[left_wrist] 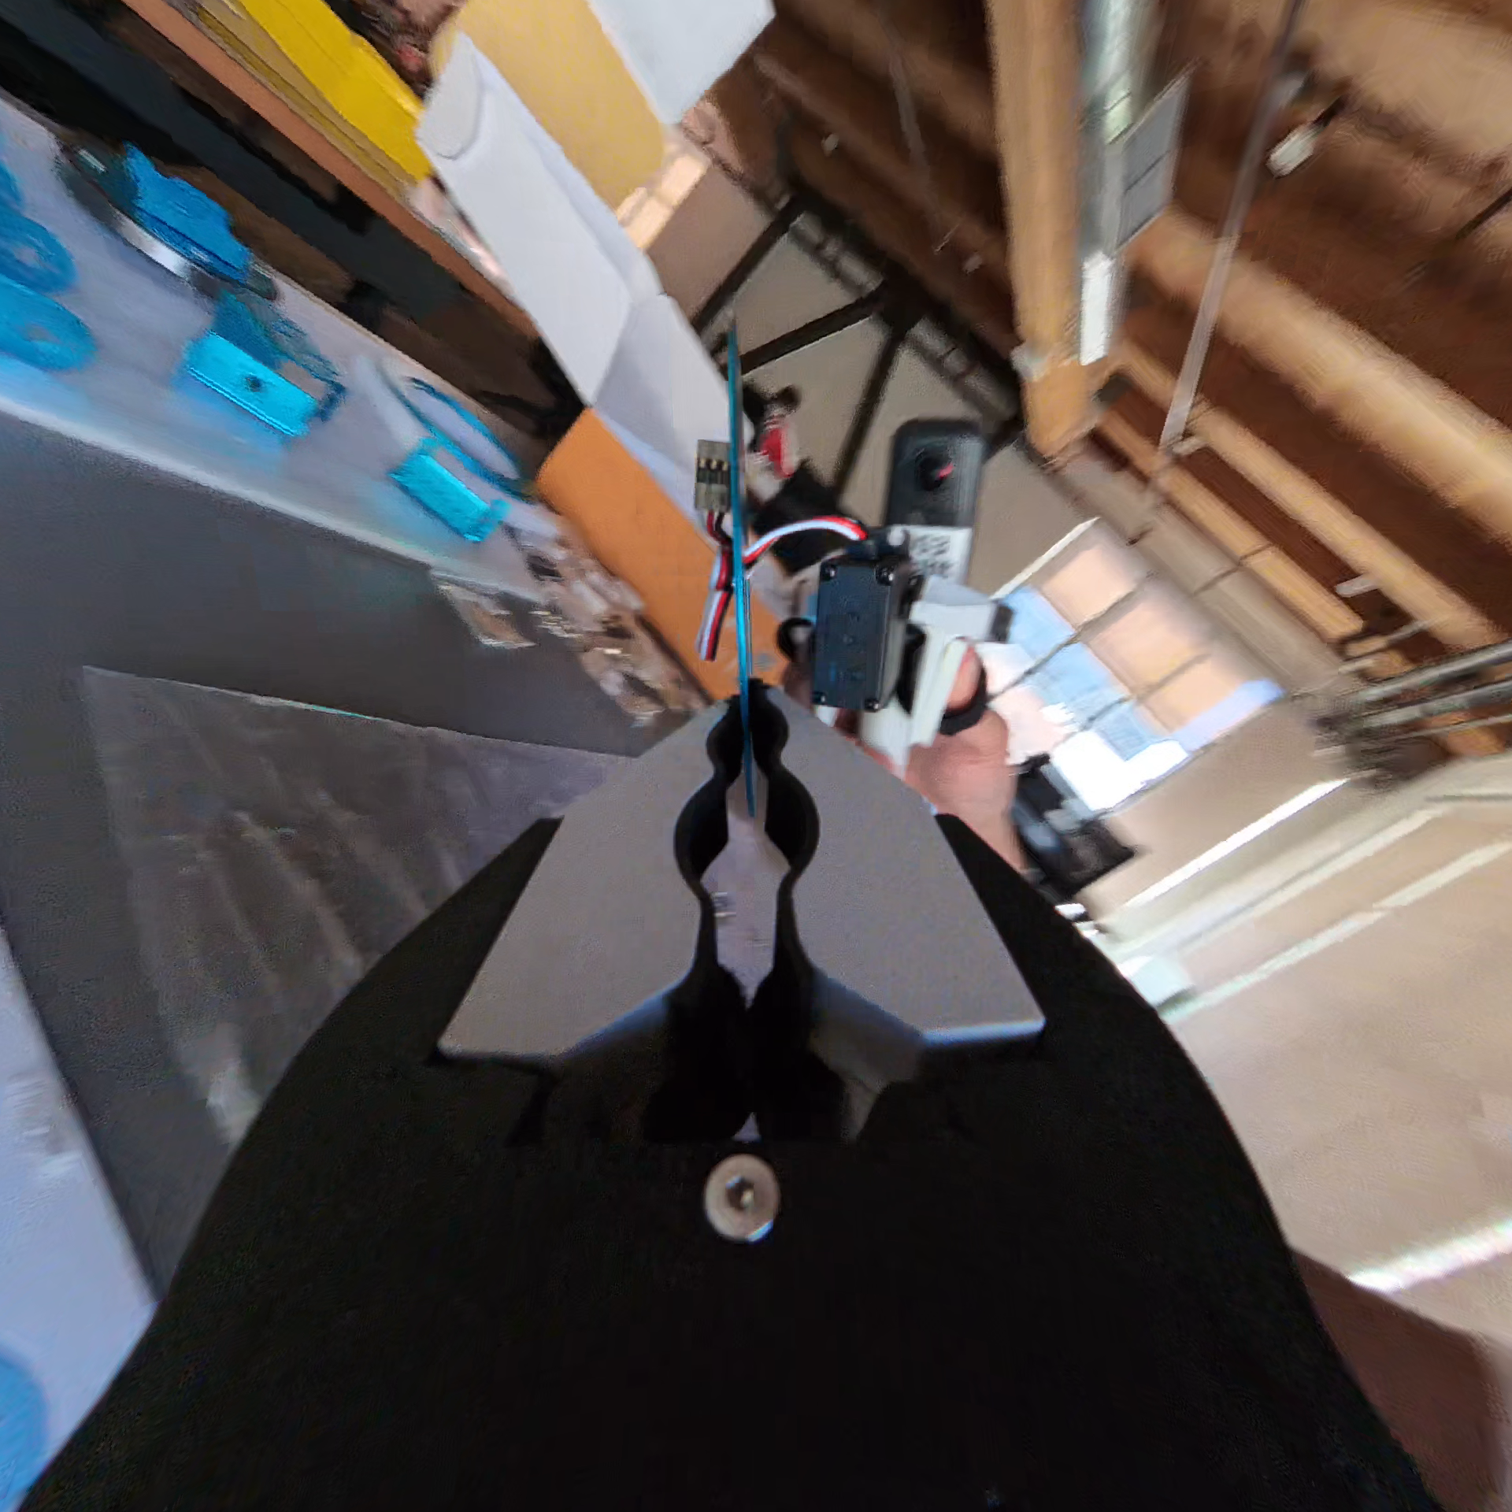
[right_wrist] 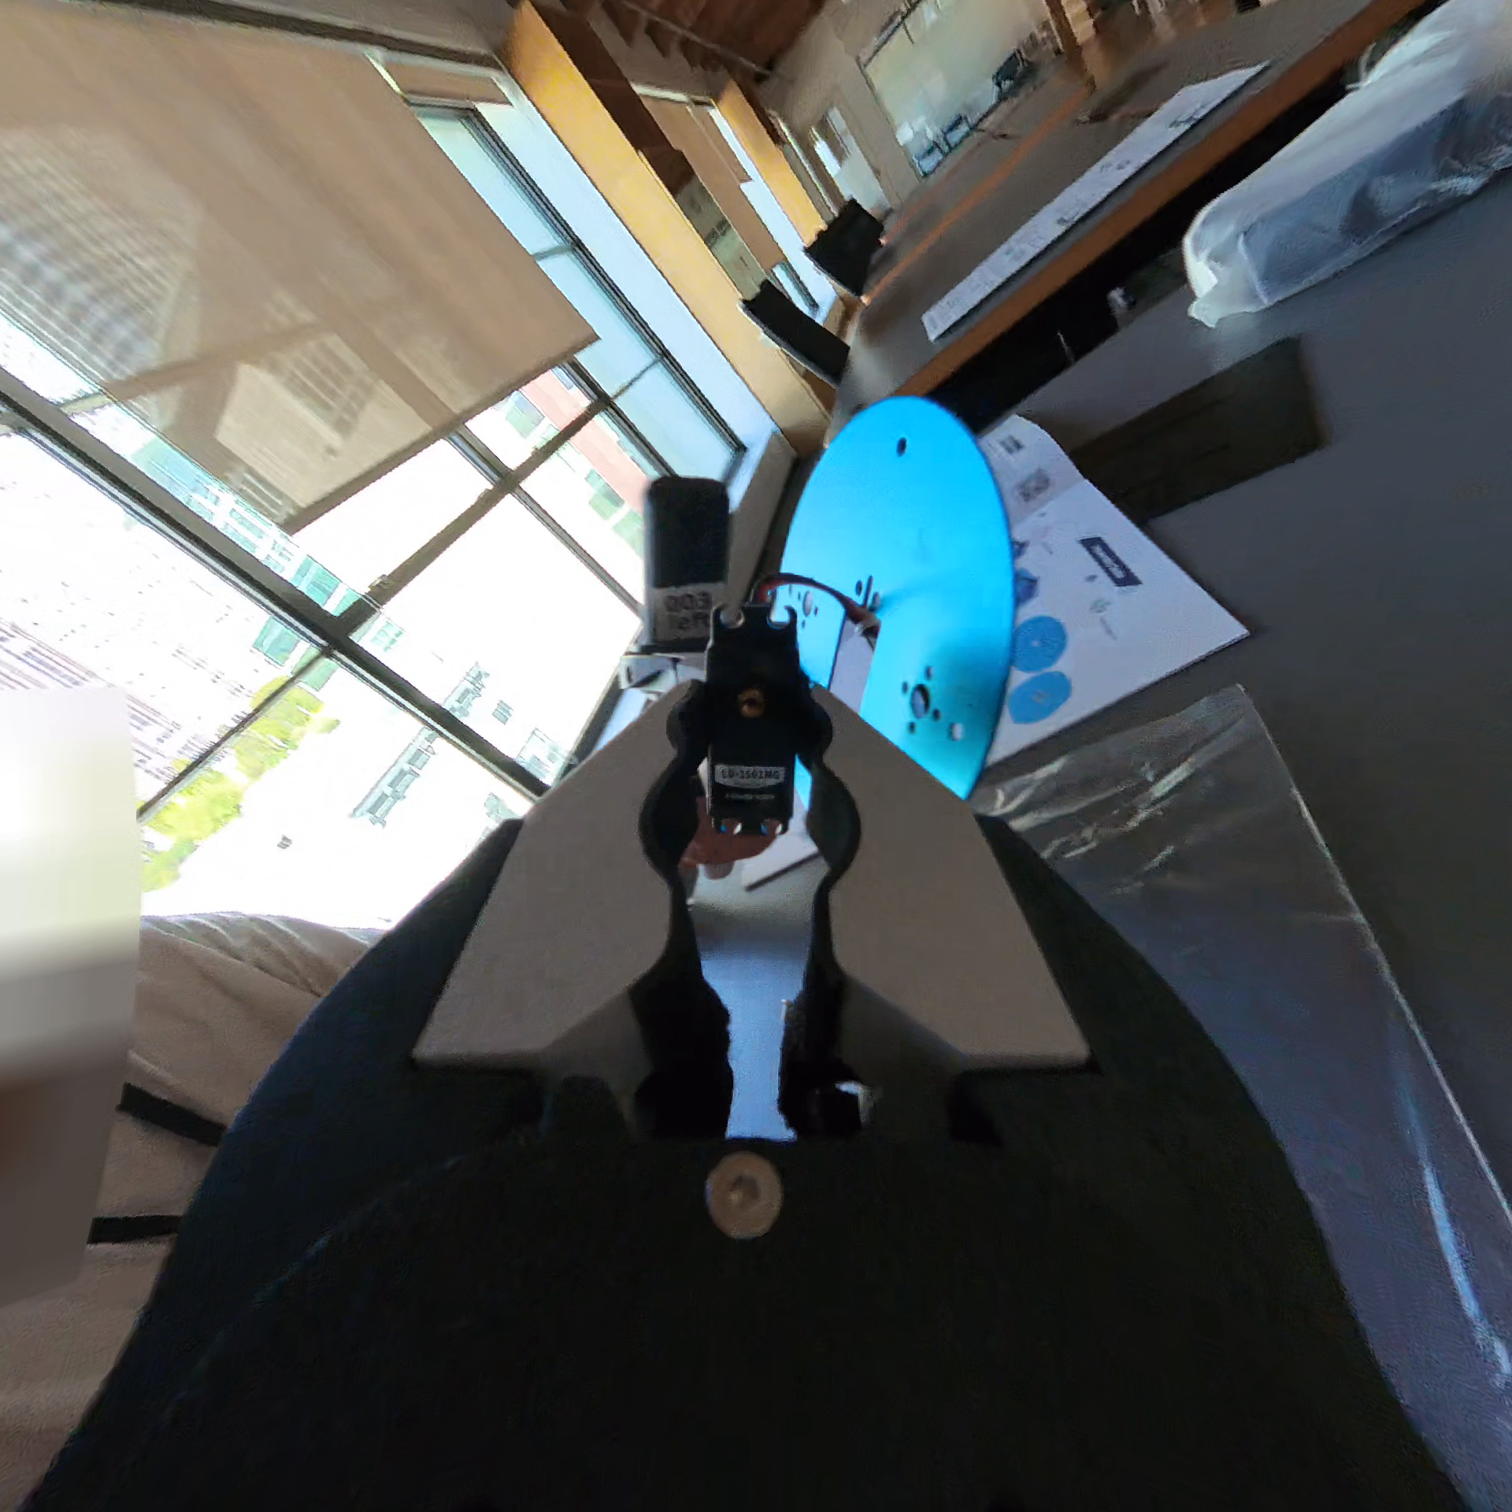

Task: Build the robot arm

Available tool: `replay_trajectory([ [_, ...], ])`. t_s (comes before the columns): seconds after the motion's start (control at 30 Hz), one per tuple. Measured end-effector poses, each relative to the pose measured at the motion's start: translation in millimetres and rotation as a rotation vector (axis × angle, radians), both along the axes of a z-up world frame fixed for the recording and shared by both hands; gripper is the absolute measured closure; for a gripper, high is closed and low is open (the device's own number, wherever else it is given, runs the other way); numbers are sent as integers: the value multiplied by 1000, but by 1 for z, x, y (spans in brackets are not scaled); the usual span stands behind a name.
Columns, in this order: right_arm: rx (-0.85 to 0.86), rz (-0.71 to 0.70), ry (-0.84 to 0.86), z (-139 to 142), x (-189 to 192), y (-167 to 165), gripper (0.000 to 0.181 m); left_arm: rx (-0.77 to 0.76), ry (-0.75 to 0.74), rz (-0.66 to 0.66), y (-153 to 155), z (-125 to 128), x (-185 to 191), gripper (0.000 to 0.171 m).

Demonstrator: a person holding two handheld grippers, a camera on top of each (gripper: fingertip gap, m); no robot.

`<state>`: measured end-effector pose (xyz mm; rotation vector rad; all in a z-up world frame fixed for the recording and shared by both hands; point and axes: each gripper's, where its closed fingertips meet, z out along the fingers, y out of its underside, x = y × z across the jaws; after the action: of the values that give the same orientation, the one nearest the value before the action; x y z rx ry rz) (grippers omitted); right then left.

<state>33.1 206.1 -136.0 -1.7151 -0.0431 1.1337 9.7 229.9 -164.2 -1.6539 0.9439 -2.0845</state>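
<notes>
My left gripper [left_wrist: 749, 704] is shut on the edge of a thin blue round plate [left_wrist: 739, 524], seen edge-on and held upright in the air. In the right wrist view the plate [right_wrist: 908, 564] shows its face with several holes. My right gripper [right_wrist: 749, 720] is shut on a black servo motor [right_wrist: 746, 728]. The servo [left_wrist: 859, 634] sits just right of the plate in the left wrist view. Its red, white and black wire [left_wrist: 720, 573] passes through the plate and ends in a black plug [left_wrist: 712, 474]. The wire [right_wrist: 818, 589] enters a hole in the plate.
Several blue metal brackets [left_wrist: 254, 376] and small bagged parts [left_wrist: 573, 605] lie on a grey table [left_wrist: 245, 532]. A printed sheet [right_wrist: 1096, 605] and clear plastic bag [right_wrist: 1186, 859] lie on the table. White and yellow boxes [left_wrist: 524, 204] stand behind. Large windows [right_wrist: 327, 573] are on the left.
</notes>
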Motion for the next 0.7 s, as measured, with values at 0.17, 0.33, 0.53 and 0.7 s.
replay_trajectory([
  [0.17, 29, 62, 183, 11, 4, -7, 162, -305, -120, -121, 7, 6, -10, 171],
  [0.33, 84, 141, 143, 9, -7, -11, 162, -453, -174, -241, 6, 9, -18, 166],
  [0.53, -56, 179, -165, -34, -19, -18, 161, -209, -90, 6, 28, -5, -13, 171],
  [0.7, 5, 207, -300, -39, -41, -11, 161, -100, 9, 52, 24, -6, -9, 171],
])
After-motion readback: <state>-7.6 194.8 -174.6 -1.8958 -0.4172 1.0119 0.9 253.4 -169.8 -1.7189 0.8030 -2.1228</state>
